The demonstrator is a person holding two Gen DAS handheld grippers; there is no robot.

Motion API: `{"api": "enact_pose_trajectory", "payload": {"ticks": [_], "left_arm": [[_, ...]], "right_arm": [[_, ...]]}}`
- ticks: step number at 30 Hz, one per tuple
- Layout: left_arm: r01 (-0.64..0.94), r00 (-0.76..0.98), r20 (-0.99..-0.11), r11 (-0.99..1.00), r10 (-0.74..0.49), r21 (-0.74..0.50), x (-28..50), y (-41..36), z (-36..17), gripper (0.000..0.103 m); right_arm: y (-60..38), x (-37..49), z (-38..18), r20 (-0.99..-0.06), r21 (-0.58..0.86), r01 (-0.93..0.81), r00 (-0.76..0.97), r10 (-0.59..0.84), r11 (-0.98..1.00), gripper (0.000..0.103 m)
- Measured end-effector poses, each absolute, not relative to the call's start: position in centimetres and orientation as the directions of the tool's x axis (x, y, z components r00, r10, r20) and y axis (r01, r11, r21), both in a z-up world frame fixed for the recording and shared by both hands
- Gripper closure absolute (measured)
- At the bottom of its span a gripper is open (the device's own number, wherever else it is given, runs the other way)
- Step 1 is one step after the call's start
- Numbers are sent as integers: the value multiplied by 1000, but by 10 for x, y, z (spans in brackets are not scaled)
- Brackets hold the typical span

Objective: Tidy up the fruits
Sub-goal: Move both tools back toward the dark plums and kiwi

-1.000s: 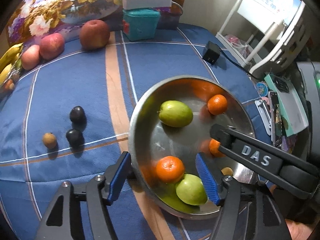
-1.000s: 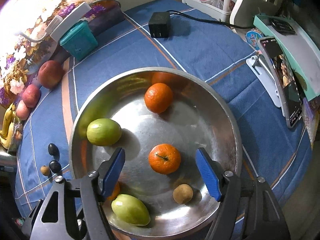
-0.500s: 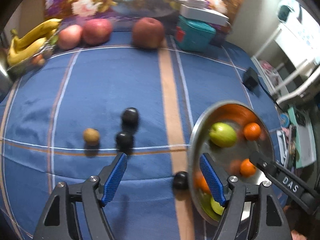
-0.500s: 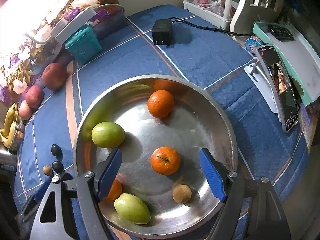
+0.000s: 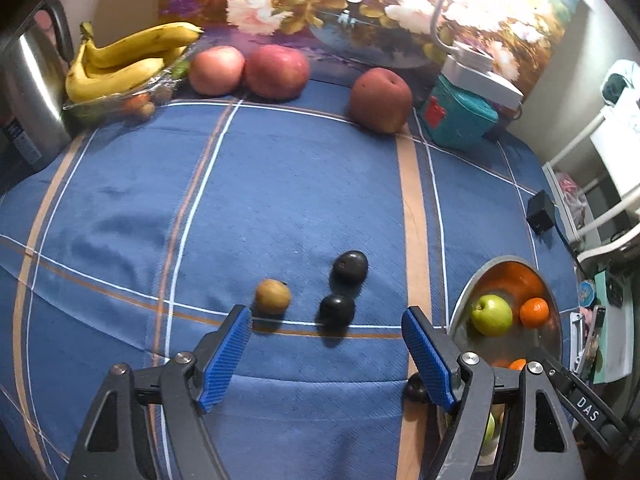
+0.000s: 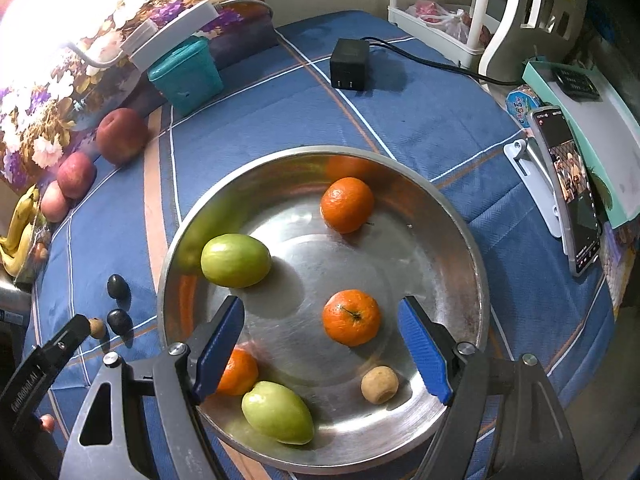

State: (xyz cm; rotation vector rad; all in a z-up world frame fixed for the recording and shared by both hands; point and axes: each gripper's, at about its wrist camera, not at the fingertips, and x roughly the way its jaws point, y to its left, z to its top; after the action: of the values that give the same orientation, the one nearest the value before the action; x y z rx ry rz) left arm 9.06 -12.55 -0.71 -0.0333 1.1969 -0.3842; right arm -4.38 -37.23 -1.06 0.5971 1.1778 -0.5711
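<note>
Left wrist view: looking steeply down past the left gripper (image 5: 326, 354) at blue cloth (image 5: 280, 184), small loose fruits lying just ahead. Right wrist view: hovering close above the steel bowl (image 6: 476, 264), right gripper (image 6: 320, 344) framing its contents. Overlapping: both taking in the bowl, two dark plums (image 5: 344, 288) and red apples (image 5: 276, 71) far ahead.

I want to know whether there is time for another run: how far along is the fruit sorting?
Partly done. The metal bowl already holds three oranges, two green fruits and a small brown fruit. Nothing is in hand: the left tongs, whose jaws have just been opening, and the right tongs are both empty. Left on the cloth: three dark plums, a brown fruit, the apples and bananas.
</note>
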Motion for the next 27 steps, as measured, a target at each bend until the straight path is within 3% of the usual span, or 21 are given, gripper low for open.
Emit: {"api": "enact_pose_trajectory", "payload": {"ticks": [3, 8, 11, 13, 20, 22, 27], "left_arm": [[268, 309, -901, 936, -306, -226, 91, -124, -8, 22], [284, 342, -898, 941, -277, -183, 88, -127, -7, 4], [289, 356, -896, 943, -266, -166, 87, -127, -6, 1], [291, 359, -895, 943, -264, -162, 87, -127, -6, 0], [294, 381, -893, 947, -238, -128, 87, -126, -8, 0], [295, 388, -889, 947, -242, -129, 87, -125, -6, 0], [303, 411, -878, 945, -247, -124, 86, -124, -2, 0]], "right_arm": [[-371, -43, -8, -953, 131, 684, 287, -100, 718, 23], [-368, -41, -6, -947, 141, 672, 305, -98, 727, 23], [-366, -39, -5, -944, 139, 662, 313, -104, 736, 22], [-364, -38, -3, -942, 135, 656, 318, -110, 742, 17], [-362, -37, -3, -938, 135, 647, 328, -114, 750, 15], [-361, -37, -3, -935, 131, 644, 334, -122, 754, 5], [-359, -36, 1, -923, 144, 637, 361, -129, 757, 5]]}}
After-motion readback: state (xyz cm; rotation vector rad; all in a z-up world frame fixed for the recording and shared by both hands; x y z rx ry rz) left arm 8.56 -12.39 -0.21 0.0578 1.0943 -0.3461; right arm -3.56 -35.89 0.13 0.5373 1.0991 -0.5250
